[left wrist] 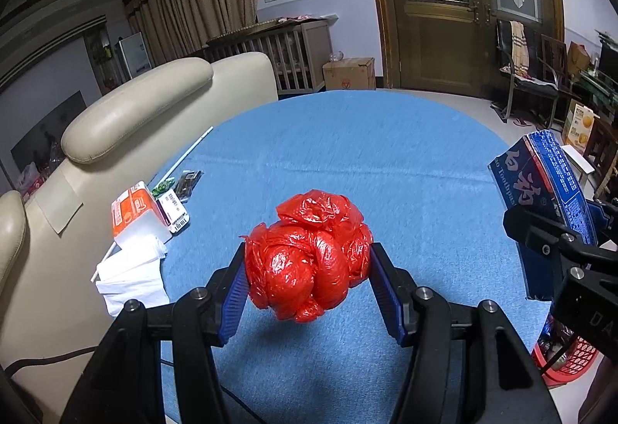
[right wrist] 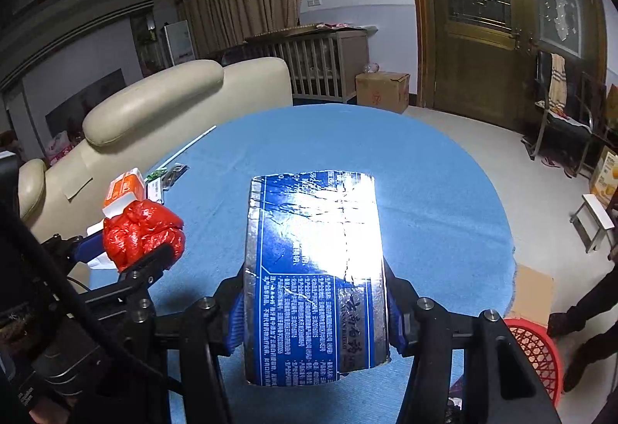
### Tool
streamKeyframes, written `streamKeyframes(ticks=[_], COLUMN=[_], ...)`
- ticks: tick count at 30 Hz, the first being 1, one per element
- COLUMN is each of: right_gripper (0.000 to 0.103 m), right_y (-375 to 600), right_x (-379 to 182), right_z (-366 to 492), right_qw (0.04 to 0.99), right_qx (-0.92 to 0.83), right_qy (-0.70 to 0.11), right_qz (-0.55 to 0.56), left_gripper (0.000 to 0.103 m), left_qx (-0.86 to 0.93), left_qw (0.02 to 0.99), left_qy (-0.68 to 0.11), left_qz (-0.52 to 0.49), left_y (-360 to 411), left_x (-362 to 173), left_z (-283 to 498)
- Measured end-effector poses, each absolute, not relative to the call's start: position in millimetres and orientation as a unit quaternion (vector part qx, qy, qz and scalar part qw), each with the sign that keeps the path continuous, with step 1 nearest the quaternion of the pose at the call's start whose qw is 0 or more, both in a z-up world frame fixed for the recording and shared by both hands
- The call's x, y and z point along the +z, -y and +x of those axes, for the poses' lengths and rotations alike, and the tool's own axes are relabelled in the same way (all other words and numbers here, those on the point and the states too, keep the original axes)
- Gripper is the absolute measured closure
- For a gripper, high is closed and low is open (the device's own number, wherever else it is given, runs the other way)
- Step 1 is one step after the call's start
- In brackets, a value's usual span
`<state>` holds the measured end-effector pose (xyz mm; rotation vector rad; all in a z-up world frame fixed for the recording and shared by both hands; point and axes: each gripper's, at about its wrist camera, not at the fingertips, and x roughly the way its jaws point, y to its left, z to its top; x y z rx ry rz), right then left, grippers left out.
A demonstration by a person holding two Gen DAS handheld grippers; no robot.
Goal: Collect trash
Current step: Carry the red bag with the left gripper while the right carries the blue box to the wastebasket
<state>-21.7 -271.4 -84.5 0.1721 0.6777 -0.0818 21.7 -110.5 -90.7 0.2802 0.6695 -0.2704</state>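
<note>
Round blue table; red basket low at its right edge. Right hand-held gripper clamped on toothpaste box, held above table; glossy card, likely to slide. Left hand-held gripper squeezing red plastic-bag wad, also aloft; soft, could slip out short of basket.

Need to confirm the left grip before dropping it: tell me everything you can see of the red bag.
The red bag is thin, glossy, crinkled plastic, bunched into a lumpy ball with knotted folds on top. It is clamped between the left gripper's blue pads, one on each side, and held clear of the blue tablecloth, with its shadow below. Nothing else touches it. Its contents cannot be seen.
</note>
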Motion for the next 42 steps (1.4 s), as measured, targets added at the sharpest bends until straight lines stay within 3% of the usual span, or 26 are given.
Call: streamKeyframes(ticks=[42], right_gripper=[0.044], right_y=[277], right_x=[-89], right_z=[-36], right_qw=[0.938], right_qx=[-0.084], right_qy=[-0.319], right_qz=[0.111], left_gripper=[0.041], left_qx=[-0.171], left_qw=[0.921], left_qy=[-0.31], left_qz=[0.161], left_y=[147], left_x=[-81], left_z=[3])
